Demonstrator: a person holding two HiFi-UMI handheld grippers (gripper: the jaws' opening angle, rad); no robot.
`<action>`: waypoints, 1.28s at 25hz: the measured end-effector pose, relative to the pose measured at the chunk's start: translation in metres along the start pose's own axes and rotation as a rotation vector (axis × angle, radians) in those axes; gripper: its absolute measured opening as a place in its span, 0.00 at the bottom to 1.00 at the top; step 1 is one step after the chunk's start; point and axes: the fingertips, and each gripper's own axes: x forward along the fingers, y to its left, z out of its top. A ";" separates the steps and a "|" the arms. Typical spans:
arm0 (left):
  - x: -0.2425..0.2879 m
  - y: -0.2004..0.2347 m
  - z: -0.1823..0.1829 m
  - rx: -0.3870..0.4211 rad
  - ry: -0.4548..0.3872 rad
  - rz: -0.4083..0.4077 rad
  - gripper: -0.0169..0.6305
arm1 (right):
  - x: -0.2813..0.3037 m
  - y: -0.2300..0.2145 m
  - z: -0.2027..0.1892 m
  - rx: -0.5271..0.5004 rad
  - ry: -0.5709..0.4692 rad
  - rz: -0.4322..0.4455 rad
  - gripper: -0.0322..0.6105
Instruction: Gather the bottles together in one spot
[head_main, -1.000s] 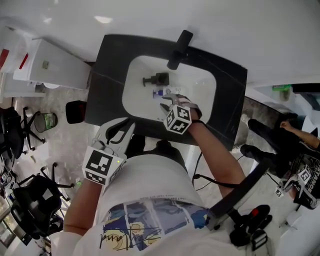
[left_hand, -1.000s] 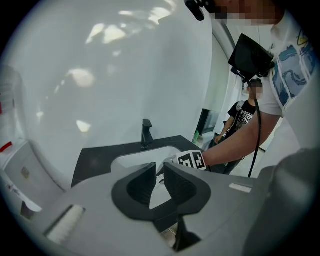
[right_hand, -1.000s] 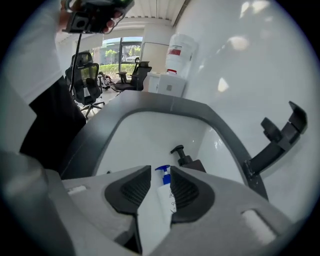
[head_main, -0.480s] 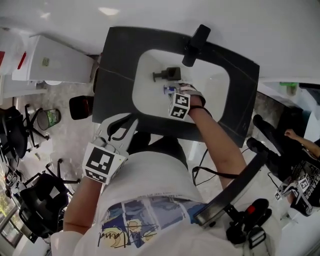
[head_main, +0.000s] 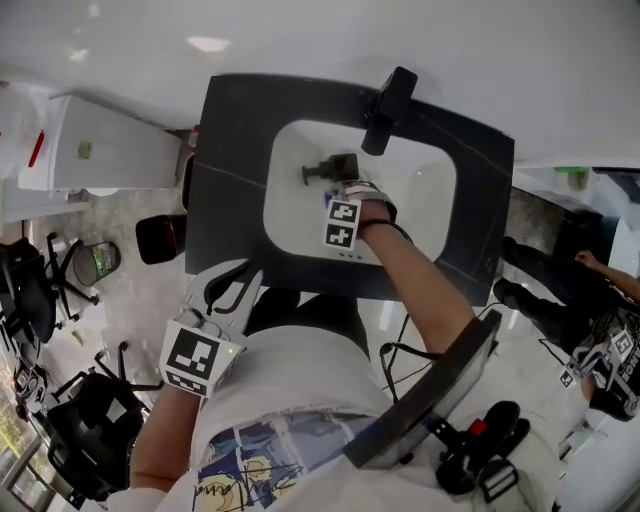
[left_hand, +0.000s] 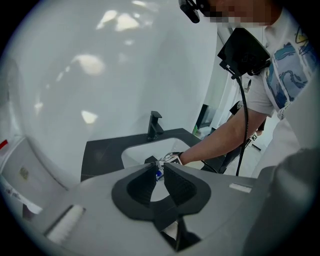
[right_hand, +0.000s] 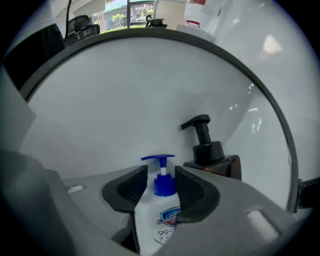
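White sink (head_main: 420, 190), dark counter (head_main: 230, 150): right gripper (right_hand: 161, 170) jaws, just opening, loosely flank the white pump bottle (right_hand: 162, 215); left gripper (left_hand: 160, 170) slightly apart, empty.

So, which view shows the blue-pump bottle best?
Right gripper view: the blue-pump bottle is close up, pump and label clear. Head view shows barely a sliver; left gripper view, a distant blue speck.

Right arm (head_main: 410, 285) extended forward; right gripper (right_hand: 161, 181) pointing steeply down, its jaws just opening, with a bottle (right_hand: 161, 220) standing between them. Left gripper (left_hand: 160, 170) held near the torso, angled downward, jaws narrowly apart, empty.
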 end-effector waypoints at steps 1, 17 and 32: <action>-0.003 0.004 -0.005 -0.002 0.009 0.005 0.11 | 0.006 0.002 0.006 -0.010 0.004 0.014 0.30; 0.012 -0.005 0.009 0.008 0.000 -0.030 0.10 | -0.037 0.003 0.027 0.039 -0.157 -0.049 0.20; 0.041 -0.057 0.037 0.095 -0.039 -0.094 0.10 | -0.130 -0.042 -0.023 0.515 -0.477 -0.229 0.17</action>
